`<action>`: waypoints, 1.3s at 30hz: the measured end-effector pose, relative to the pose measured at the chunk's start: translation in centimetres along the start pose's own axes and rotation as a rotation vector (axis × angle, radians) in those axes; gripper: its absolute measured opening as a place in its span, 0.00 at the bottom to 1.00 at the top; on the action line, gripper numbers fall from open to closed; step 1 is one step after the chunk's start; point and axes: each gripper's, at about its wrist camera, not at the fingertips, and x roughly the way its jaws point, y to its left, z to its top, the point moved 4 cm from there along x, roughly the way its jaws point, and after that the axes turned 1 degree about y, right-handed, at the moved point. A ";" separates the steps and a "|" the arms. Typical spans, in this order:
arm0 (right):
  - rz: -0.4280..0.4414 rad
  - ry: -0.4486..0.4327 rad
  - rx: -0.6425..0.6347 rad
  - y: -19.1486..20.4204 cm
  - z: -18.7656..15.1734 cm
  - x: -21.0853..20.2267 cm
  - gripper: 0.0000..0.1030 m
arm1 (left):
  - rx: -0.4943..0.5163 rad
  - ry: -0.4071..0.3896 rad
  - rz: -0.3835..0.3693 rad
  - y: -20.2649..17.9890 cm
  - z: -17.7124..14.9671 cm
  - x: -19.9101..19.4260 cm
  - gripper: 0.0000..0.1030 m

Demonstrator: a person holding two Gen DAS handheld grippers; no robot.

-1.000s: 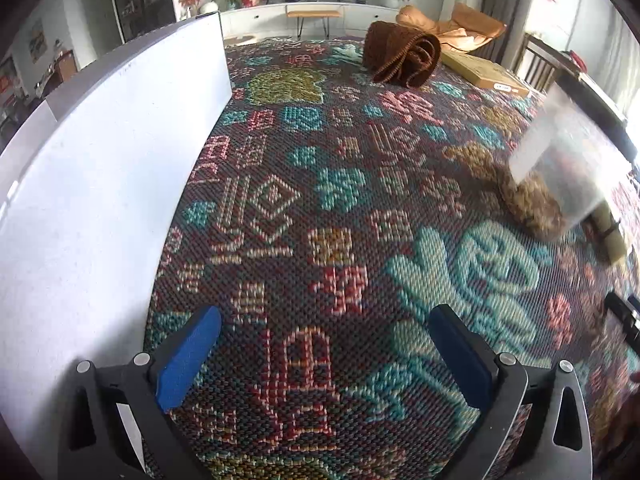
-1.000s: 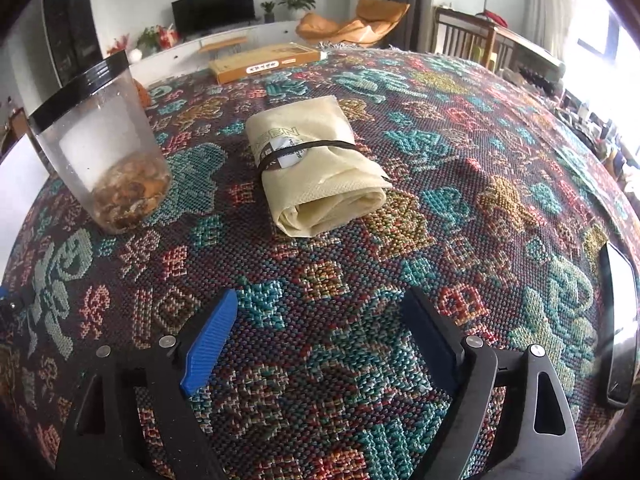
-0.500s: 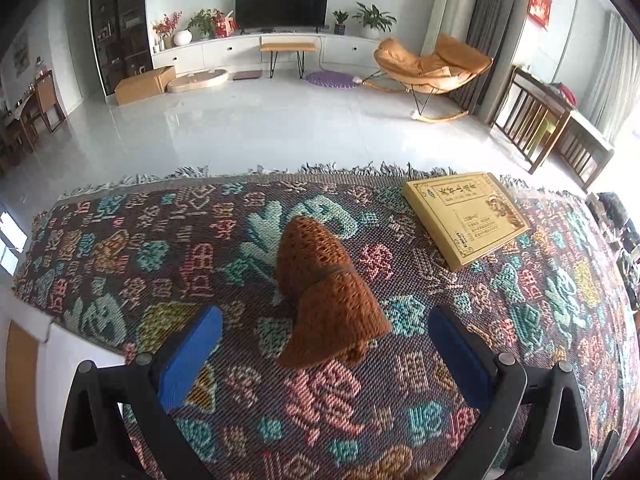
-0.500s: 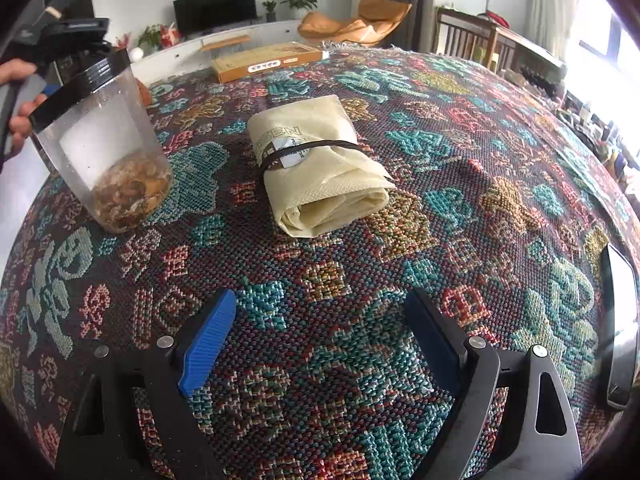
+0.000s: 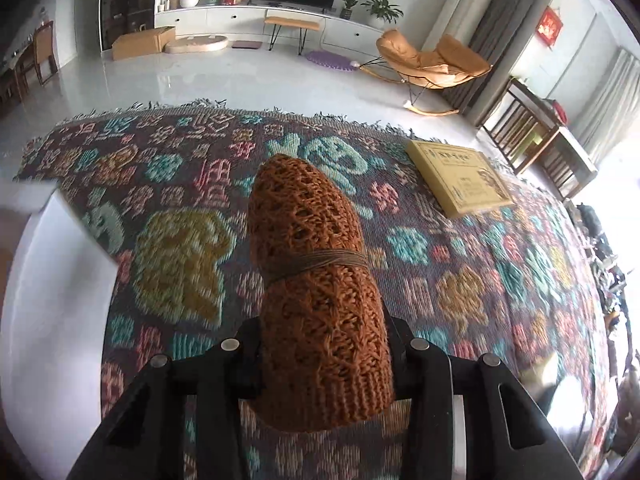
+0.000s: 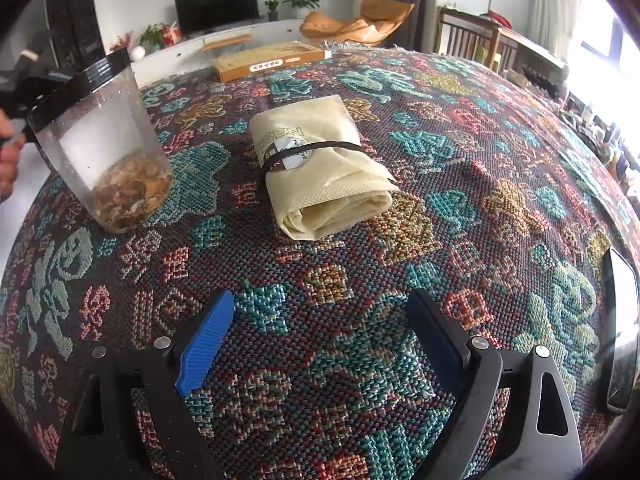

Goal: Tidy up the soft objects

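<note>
While the left gripper (image 5: pixel 324 364) is clamping the brown knitted roll (image 5: pixel 316 280) at centre frame, the right gripper (image 6: pixel 320 332) is hanging wide and empty at bottom centre.

The roll, bound by a cord, is running from the jaws up the middle over the patterned cloth (image 5: pixel 460 280); a yellow box (image 5: pixel 460 176) is lying upper right. In the right view, the cream fabric roll (image 6: pixel 320 168) is lying centre, banded dark, well apart from the fingers; the clear jar (image 6: pixel 108 148) is standing at left.
</note>
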 end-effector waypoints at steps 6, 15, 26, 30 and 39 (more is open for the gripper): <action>0.000 0.000 0.000 0.0 0.0 0.0 0.88 | -0.052 0.089 -0.195 1.3 -11.9 -7.1 0.45; 0.016 -0.003 0.006 -0.1 0.1 0.0 0.88 | -0.071 0.072 -0.102 3.6 -17.5 -7.0 0.89; 0.301 -0.013 0.230 -3.8 3.0 -3.1 0.87 | 0.036 0.053 -0.023 2.7 -17.2 -5.1 0.91; 0.251 0.166 0.096 -2.6 7.7 -0.4 0.87 | 0.084 0.049 0.010 1.8 -17.3 -4.8 0.81; 0.150 0.204 0.013 -1.8 8.0 1.4 0.33 | 0.040 0.021 -0.143 0.2 -17.6 -9.8 0.40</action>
